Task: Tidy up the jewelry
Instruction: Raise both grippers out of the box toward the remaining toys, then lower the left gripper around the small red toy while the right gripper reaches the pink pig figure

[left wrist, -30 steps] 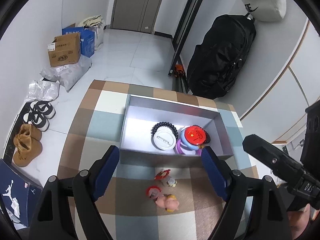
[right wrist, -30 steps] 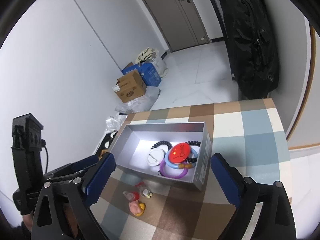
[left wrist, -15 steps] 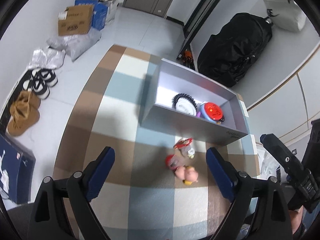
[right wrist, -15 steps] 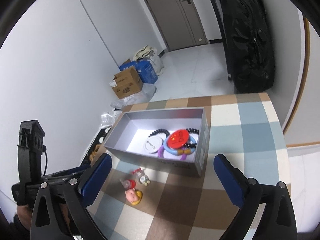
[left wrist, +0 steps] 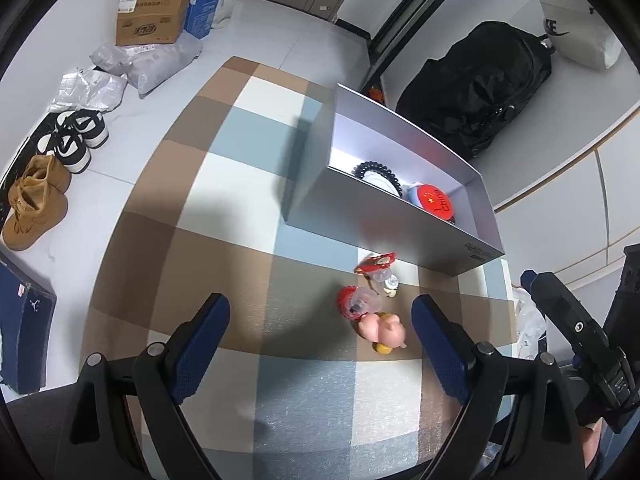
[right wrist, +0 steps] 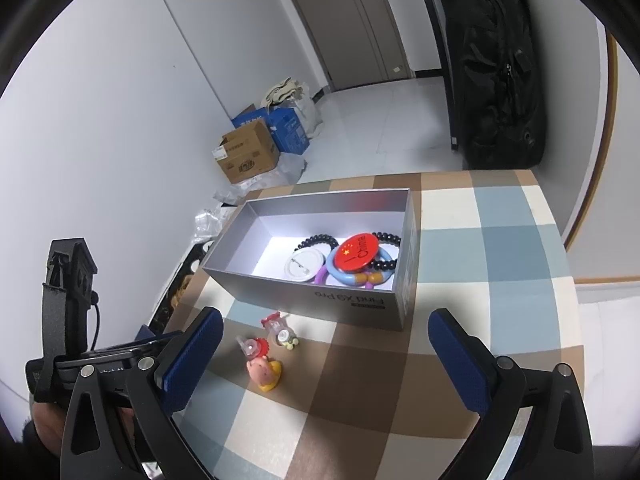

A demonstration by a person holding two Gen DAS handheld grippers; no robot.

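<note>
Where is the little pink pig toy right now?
The pink pig toy lies on the checked tablecloth outside the grey box, beside two small red-capped charms.

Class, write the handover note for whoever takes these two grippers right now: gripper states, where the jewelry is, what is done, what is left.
Left gripper: open, empty, above the table.
Right gripper: open, empty.
In the grey box: red badge, white badge, black bead bracelets, blue ring.
Left on the checked cloth in front of the box: pink pig charm and two small red-topped charms.
</note>
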